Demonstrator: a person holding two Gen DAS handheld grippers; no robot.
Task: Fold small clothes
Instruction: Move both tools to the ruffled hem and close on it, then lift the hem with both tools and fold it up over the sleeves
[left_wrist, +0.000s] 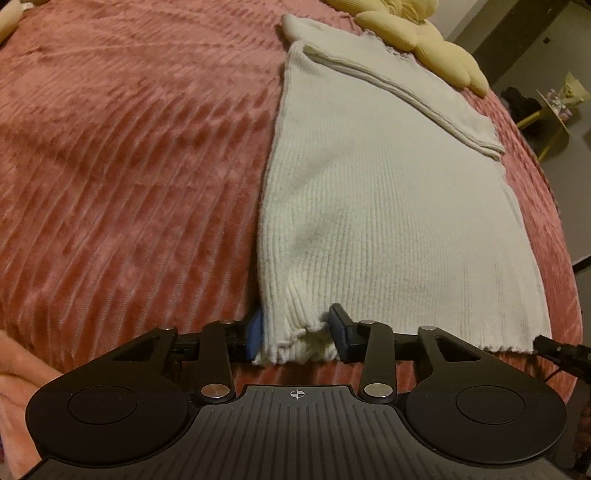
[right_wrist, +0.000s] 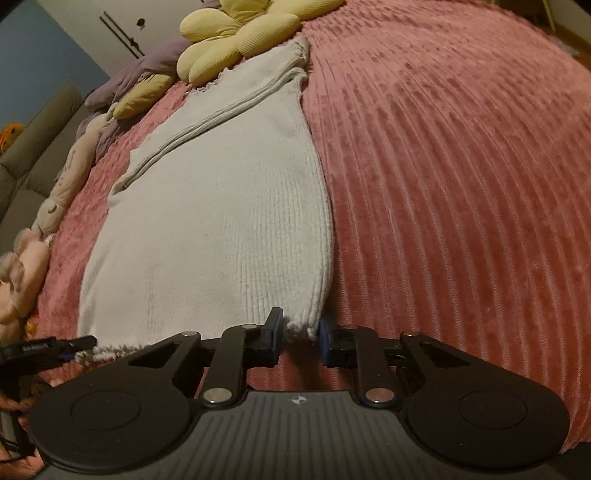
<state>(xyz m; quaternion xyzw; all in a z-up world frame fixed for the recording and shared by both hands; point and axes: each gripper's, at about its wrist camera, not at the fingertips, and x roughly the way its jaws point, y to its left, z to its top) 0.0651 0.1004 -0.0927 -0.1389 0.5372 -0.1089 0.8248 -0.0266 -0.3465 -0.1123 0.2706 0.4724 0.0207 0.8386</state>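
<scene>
- The cream knit sweater (left_wrist: 388, 206) lies flat on the pink ribbed bedspread (left_wrist: 129, 166), sleeve folded across the top, hem nearest both cameras.
- Left gripper (left_wrist: 295, 332) has the hem's left corner bunched between its blue pads, clamped on it.
- Right gripper (right_wrist: 301, 334) pinches the opposite hem corner (right_wrist: 303, 325), pads pressing the knit.
- It looks soft, light and stretchy, so it should drape and sag once lifted.
- The corners are the sound hold, and keeping both level would stop the hem skewing.
- A yellow flower cushion (right_wrist: 236, 33) sits by the collar end.
</scene>
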